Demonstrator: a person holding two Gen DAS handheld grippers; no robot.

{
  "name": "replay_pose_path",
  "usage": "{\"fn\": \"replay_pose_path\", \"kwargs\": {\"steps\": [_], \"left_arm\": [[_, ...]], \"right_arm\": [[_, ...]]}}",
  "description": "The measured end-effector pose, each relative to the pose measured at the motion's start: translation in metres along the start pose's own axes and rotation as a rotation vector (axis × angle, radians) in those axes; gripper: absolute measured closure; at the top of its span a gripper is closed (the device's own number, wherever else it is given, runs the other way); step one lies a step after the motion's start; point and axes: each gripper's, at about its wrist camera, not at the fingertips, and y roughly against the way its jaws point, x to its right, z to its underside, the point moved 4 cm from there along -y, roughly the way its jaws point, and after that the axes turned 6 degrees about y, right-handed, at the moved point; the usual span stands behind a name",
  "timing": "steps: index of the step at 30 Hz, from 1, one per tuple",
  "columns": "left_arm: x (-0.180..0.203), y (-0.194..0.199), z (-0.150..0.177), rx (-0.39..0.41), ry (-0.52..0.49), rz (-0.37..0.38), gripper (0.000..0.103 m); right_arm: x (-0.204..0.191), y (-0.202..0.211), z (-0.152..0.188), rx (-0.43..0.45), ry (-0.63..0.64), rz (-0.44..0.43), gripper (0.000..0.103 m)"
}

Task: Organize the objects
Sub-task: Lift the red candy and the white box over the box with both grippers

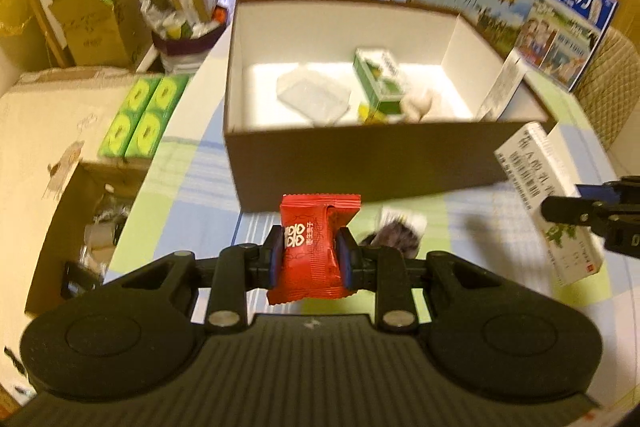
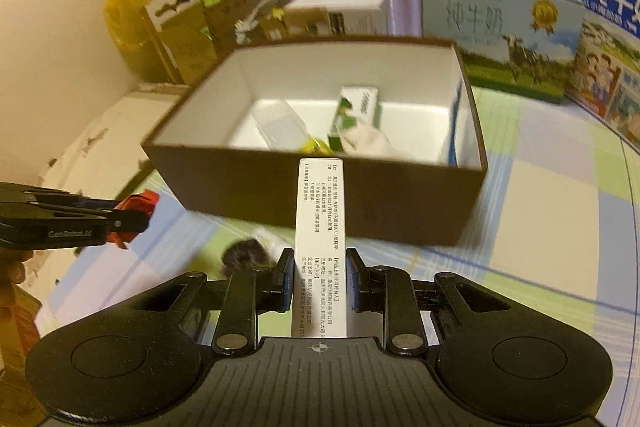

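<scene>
Red candy packet (image 1: pixel 314 247) is clenched in the left gripper (image 1: pixel 311 255) jaws and a white medicine carton (image 2: pixel 320 247) in the right gripper (image 2: pixel 319 281) jaws, both above the bench (image 2: pixel 540 227) before the open brown box (image 2: pixel 400 203), probably to drop inside.

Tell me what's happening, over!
Left gripper shut on red candy packet. Right gripper shut on white medicine box. Brown box ahead, open. Nothing blocking.

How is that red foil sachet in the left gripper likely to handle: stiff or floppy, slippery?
The red sachet looks crinkled where the left gripper pinches it, so probably soft and light. Its glossy wrapper may slip. Unlikely to roll.
</scene>
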Motion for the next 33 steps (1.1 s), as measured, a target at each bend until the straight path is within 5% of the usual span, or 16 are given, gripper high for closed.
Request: {"fn": "replay_pose_path", "kwargs": {"steps": [17, 33], "left_arm": [[0.027, -0.007, -0.090, 0.147, -0.056, 0.023, 0.080], [0.044, -0.060, -0.140, 0.117, -0.050, 0.030, 0.080]], "right_arm": [[0.021, -0.011, -0.085, 0.138, -0.020, 0.015, 0.081], [0.046, -0.059, -0.122, 0.123, -0.037, 0.093, 0.081]]}}
